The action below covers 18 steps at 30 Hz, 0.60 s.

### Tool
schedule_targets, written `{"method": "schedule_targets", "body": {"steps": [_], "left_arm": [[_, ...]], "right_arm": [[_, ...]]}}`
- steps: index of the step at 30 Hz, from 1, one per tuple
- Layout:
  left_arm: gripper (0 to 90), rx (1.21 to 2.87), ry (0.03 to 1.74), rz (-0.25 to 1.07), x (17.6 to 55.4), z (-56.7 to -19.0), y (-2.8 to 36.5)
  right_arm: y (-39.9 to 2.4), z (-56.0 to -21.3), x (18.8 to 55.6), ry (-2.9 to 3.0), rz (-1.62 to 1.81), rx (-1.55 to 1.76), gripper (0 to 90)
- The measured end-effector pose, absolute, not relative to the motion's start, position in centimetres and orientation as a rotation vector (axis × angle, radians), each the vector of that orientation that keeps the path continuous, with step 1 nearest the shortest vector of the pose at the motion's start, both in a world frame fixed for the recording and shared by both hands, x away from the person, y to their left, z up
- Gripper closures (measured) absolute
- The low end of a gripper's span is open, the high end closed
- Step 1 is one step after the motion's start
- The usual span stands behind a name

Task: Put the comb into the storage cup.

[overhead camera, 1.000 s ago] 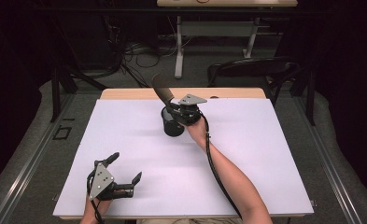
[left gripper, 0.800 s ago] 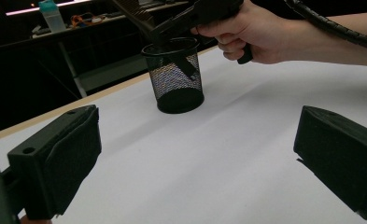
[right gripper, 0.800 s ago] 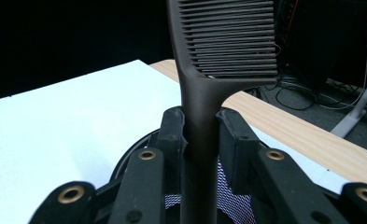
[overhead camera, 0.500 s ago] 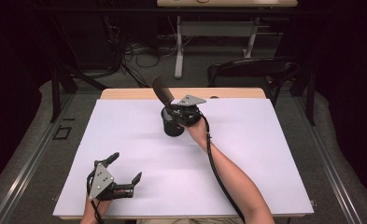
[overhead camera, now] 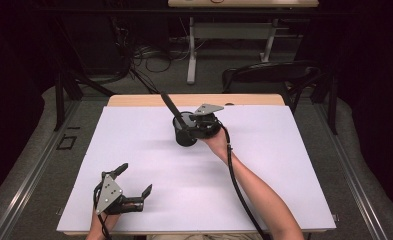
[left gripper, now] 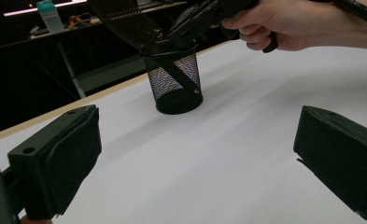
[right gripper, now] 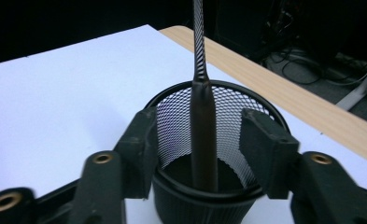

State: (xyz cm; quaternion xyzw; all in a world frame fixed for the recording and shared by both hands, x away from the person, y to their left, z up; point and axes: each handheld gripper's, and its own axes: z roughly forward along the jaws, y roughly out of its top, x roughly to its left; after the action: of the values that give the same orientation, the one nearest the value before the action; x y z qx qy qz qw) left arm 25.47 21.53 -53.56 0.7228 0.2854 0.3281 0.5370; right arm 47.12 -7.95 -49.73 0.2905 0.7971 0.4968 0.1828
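Standing in a black mesh cup (overhead camera: 185,134) toward the far middle of the white table (overhead camera: 134,150), a black spatula-like tool (overhead camera: 170,107) leans with its handle down in the cup and its perforated blade slanting up and away over the rim. In the right gripper view the handle (right gripper: 203,135) rises between the two jaws with a clear gap on either side, so neither pad touches it; the jaws have just been opening, and the tool rests on the cup alone. The right gripper (overhead camera: 196,129) hovers at the cup's rim, its jaws reaching just over the near edge, with the hand (overhead camera: 217,142) behind it and the cable trailing back along the forearm. The left gripper view shows the cup (left gripper: 174,81) upright on the white surface, the tool's handle visible through the mesh as a dark diagonal bar.

Well apart from all this, near the front left corner of the table, the left gripper (overhead camera: 134,189) lies low over the surface with its jaws spread wide and nothing between them.
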Motion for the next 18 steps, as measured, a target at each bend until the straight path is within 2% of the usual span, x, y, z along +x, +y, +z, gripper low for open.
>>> {"method": "schedule_targets", "body": {"steps": [5,10,18], "left_arm": [[0.8,1.72,0.681,0.782,25.5,-53.6,21.5],[0.8,1.721,0.679,0.781,25.5,-53.5,21.5],[0.8,1.723,0.68,0.78,25.5,-53.6,21.4]], "right_arm": [[-8.4,-49.1,46.4,2.297,1.393,0.835,33.1],[-8.8,-48.5,45.6,2.372,1.384,0.826,15.5],[-10.3,-48.0,44.5,2.423,1.393,0.829,6.9]]}}
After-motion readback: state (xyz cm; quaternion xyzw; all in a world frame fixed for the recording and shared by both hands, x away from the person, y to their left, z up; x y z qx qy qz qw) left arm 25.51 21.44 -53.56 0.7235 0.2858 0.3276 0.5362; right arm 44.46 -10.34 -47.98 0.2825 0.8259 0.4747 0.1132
